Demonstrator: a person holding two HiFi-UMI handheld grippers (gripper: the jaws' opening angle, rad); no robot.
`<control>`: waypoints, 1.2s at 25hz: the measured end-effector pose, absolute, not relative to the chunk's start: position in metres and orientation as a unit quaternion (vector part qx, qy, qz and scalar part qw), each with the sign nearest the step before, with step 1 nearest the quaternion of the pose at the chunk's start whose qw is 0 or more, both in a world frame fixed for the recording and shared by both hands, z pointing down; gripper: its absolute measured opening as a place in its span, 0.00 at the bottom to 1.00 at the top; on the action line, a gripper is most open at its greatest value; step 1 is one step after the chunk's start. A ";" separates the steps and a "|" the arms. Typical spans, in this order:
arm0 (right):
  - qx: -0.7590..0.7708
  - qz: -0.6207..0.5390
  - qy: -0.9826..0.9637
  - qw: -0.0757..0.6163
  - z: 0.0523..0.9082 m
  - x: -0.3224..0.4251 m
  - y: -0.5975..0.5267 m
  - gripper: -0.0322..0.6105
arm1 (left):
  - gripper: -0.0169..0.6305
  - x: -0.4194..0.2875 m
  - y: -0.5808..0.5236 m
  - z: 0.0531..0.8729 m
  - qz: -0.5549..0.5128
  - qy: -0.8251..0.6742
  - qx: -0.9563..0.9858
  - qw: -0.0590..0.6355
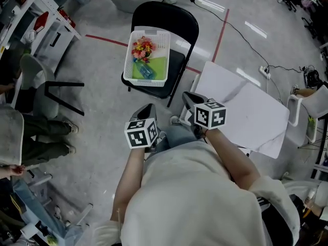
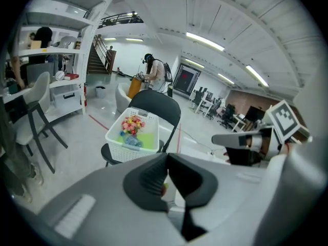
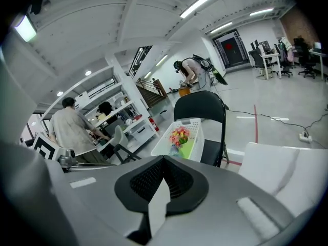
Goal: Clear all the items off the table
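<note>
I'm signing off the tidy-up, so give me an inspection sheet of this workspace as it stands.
Surface: white table, bare.
Job's things: flowers and blue bottle in white basket on black chair.
Clutter: nothing seen.
Grippers: left gripper and right gripper shut, empty.
Cables: black cable across floor to power strip.
Surroundings: shelves, red floor tape, seated person at left.

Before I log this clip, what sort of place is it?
Likely a big open lab or workshop-style office: metal shelving at one side, desks with office chairs farther back, red tape lines on the grey floor.
</note>
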State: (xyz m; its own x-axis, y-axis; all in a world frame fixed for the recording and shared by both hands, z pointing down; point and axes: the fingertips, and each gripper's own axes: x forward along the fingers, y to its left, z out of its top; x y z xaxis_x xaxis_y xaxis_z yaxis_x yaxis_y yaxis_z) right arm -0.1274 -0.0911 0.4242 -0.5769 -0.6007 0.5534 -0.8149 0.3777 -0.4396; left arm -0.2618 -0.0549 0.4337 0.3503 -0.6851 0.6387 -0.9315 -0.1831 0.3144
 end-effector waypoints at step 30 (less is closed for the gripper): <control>0.586 0.332 -0.732 0.103 0.416 0.213 0.038 0.05 | 0.04 0.069 0.010 0.434 0.237 -0.389 0.840 0.294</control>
State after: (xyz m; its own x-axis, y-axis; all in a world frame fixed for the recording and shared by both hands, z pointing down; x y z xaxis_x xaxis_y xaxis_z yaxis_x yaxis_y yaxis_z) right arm 0.2130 0.0381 0.4159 -0.2927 -0.7897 0.5392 -0.9259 0.0932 -0.3660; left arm 0.0692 0.0096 0.4336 0.5852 -0.5146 0.6267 -0.7932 -0.5238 0.3105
